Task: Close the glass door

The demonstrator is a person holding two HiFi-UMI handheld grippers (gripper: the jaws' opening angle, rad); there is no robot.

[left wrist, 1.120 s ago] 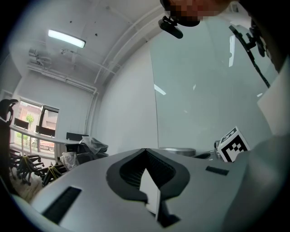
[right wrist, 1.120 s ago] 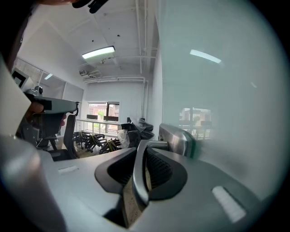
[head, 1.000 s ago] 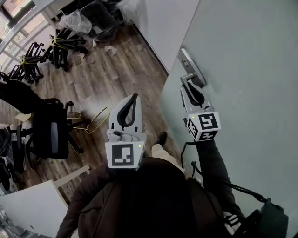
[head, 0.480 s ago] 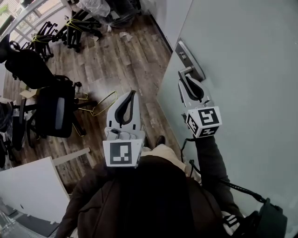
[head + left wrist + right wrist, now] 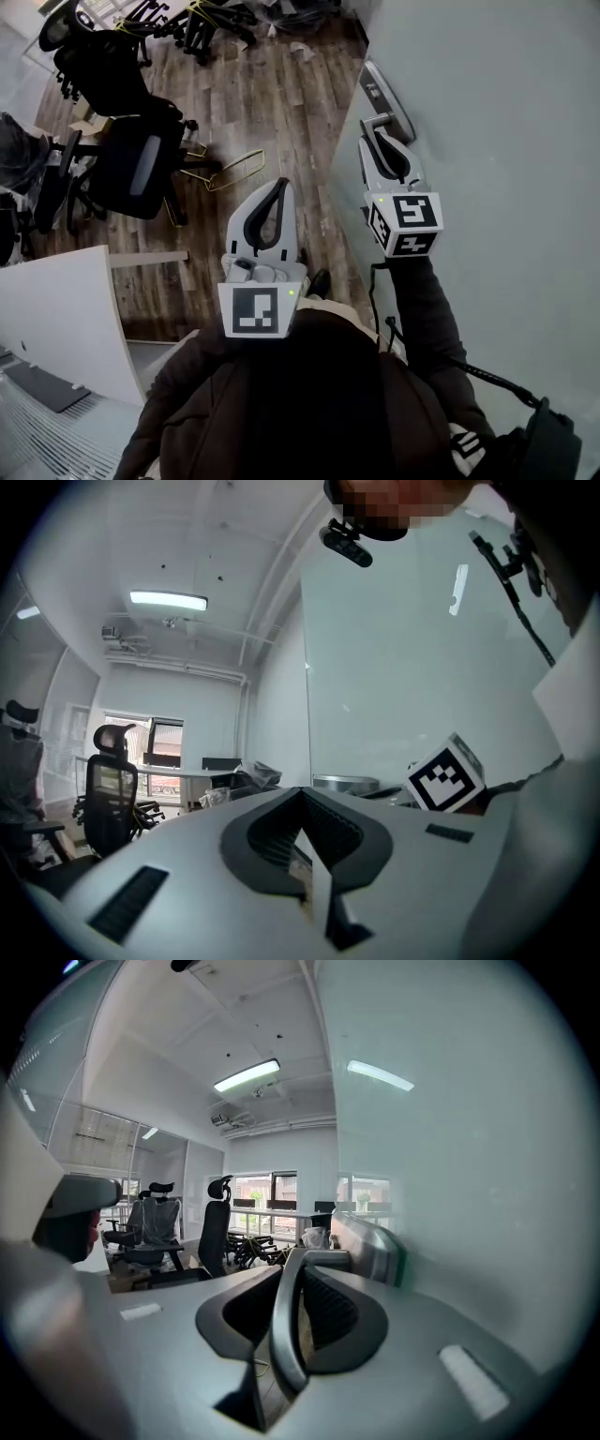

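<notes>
Pale, frosted glass door [image 5: 506,141], smooth and faintly green, filling the right of the head view. Silver lever handle [image 5: 377,120] on a metal plate [image 5: 386,94] near its left edge. Right gripper [image 5: 379,133] clenched on that lever, seen running between its jaws. Left gripper [image 5: 276,191] apart from the door, pressed together on nothing, above wooden floor [image 5: 272,103]. Black office chairs [image 5: 131,159] well left.

A dark wood-plank floor [image 5: 272,112] carries black office chairs [image 5: 141,164], a yellow wire frame [image 5: 234,171] and stacked chair bases [image 5: 202,19].
</notes>
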